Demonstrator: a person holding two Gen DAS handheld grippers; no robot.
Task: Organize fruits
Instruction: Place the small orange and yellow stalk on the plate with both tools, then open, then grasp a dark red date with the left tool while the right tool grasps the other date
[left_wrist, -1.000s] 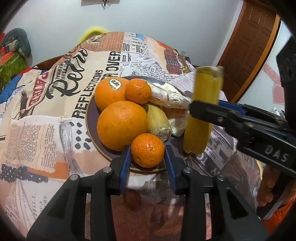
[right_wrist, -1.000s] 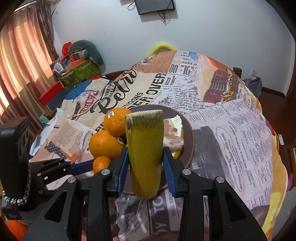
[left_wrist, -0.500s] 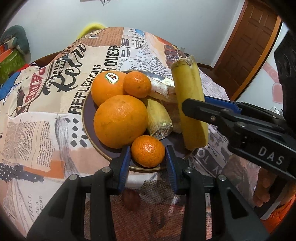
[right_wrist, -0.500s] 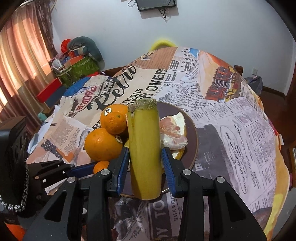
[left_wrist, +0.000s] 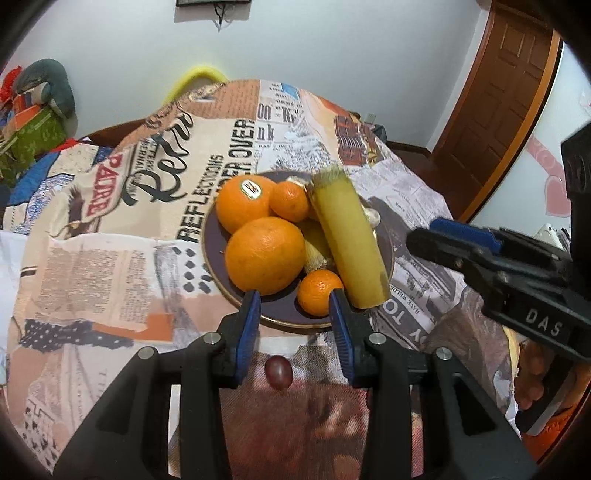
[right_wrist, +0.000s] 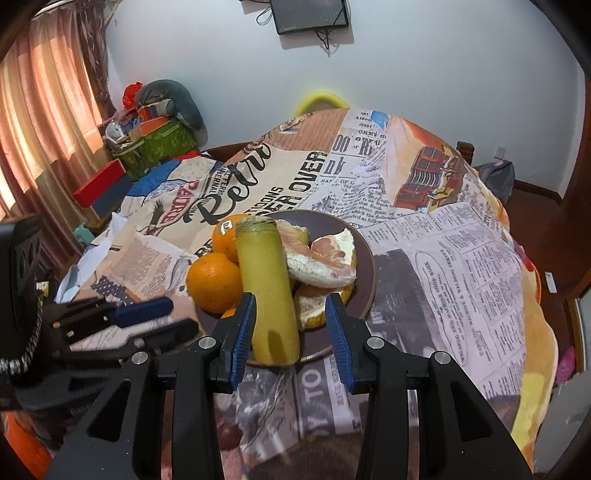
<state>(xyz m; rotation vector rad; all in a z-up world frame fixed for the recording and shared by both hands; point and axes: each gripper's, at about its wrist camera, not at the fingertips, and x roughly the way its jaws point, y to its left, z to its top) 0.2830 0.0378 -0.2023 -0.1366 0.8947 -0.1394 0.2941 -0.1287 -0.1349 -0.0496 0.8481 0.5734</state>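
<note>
A dark round plate (left_wrist: 282, 315) (right_wrist: 364, 254) holds two large oranges (left_wrist: 264, 253), two small mandarins (left_wrist: 319, 295), a cut banana piece (left_wrist: 349, 242) (right_wrist: 267, 291) lying across the pile, and peeled pomelo segments (right_wrist: 321, 262). My left gripper (left_wrist: 294, 308) is open just in front of the plate, with the near mandarin by its right finger. My right gripper (right_wrist: 290, 317) is open, its jaws apart around the banana's near end without gripping it. A dark grape (left_wrist: 278, 372) lies on the cloth behind the left fingers.
The table wears a newspaper-print cloth (right_wrist: 461, 258). A yellow chair back (right_wrist: 319, 101) stands at the far side. Boxes and bags (right_wrist: 147, 136) pile up at the left by the curtain. A wooden door (left_wrist: 502, 92) is at the right.
My right gripper laid the banana piece onto the plate, opened and drew back. My left gripper pulled back and left, so the near mandarin sits off by its right finger.
</note>
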